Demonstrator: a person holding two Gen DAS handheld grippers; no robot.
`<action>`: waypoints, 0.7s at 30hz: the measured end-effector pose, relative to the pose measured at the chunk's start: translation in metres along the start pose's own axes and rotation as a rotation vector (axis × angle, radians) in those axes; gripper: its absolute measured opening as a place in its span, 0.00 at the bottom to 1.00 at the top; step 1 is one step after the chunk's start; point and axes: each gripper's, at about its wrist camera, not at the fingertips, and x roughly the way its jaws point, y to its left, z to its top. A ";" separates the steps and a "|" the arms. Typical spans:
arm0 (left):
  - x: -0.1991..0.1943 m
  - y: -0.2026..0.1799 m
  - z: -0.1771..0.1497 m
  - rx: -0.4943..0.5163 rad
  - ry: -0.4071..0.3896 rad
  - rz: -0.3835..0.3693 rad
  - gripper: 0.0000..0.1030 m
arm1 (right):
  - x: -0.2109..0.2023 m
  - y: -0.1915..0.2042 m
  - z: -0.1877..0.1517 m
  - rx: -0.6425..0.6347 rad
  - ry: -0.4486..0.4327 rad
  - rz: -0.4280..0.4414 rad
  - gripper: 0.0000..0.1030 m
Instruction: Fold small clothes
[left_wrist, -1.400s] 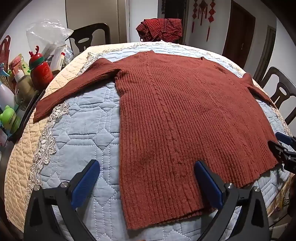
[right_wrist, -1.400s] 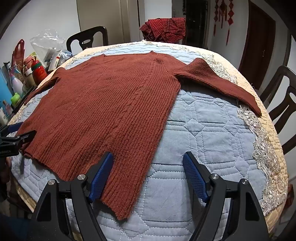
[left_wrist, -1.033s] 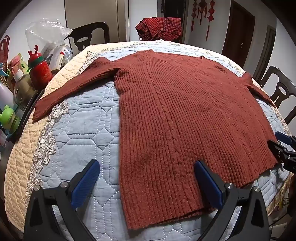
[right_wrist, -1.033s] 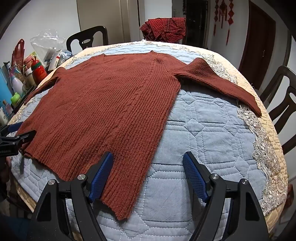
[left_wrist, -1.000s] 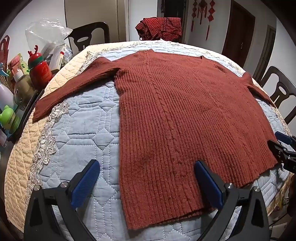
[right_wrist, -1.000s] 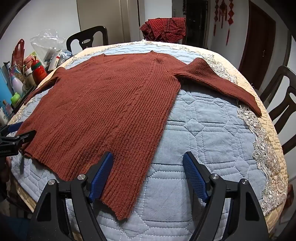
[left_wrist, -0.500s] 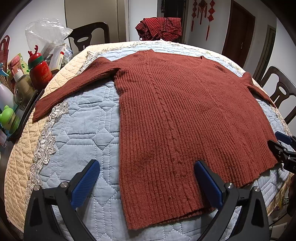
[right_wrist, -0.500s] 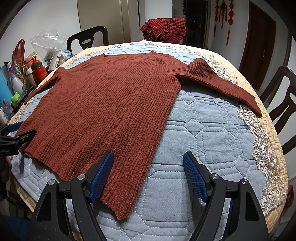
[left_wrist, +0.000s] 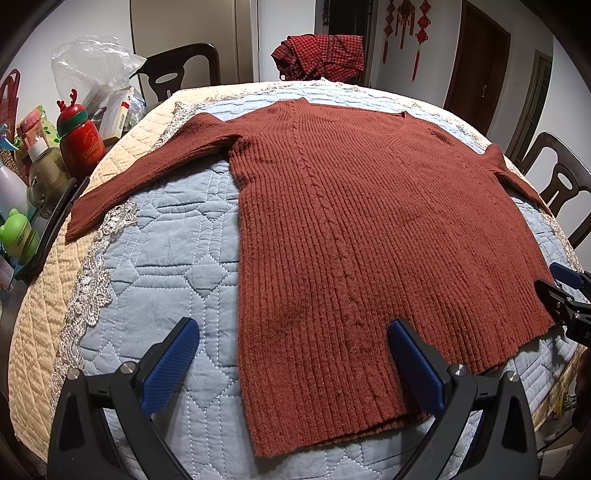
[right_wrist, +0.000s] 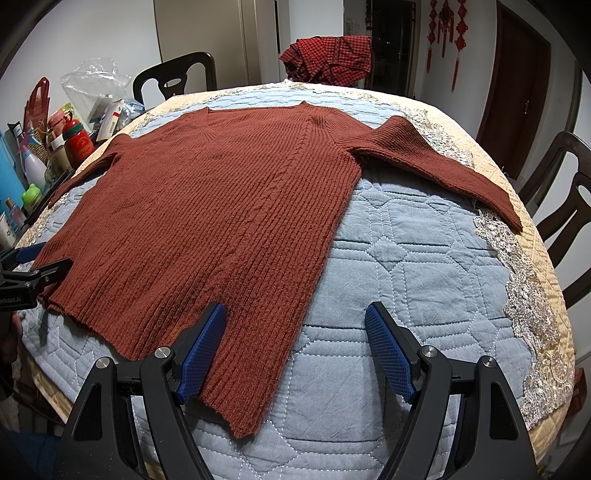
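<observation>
A rust-red knitted sweater (left_wrist: 369, 229) lies flat, front up, on the blue quilted cover (left_wrist: 166, 258) of the table, both sleeves spread outward. The left gripper (left_wrist: 291, 354) hovers over the sweater's hem, jaws wide apart; the right gripper (right_wrist: 295, 332) hovers at the hem's other corner, jaws likewise apart. A red checked cloth (right_wrist: 328, 55) sits beyond the sweater's collar.

Domestic dining room: quilted table cover (left_wrist: 155, 236), dark dining chairs (right_wrist: 173, 79), household bottles (left_wrist: 77, 140), red knot ornaments (left_wrist: 404, 22) on wall.
</observation>
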 end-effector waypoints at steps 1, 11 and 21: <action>0.000 0.000 0.000 0.000 0.000 0.000 1.00 | 0.000 0.000 0.000 0.000 0.000 0.000 0.76; 0.000 0.001 0.001 -0.006 0.006 0.003 1.00 | 0.000 0.000 0.000 0.000 0.000 0.000 0.76; 0.000 0.001 0.001 -0.007 0.007 0.002 1.00 | 0.000 0.001 0.001 -0.001 0.000 -0.001 0.76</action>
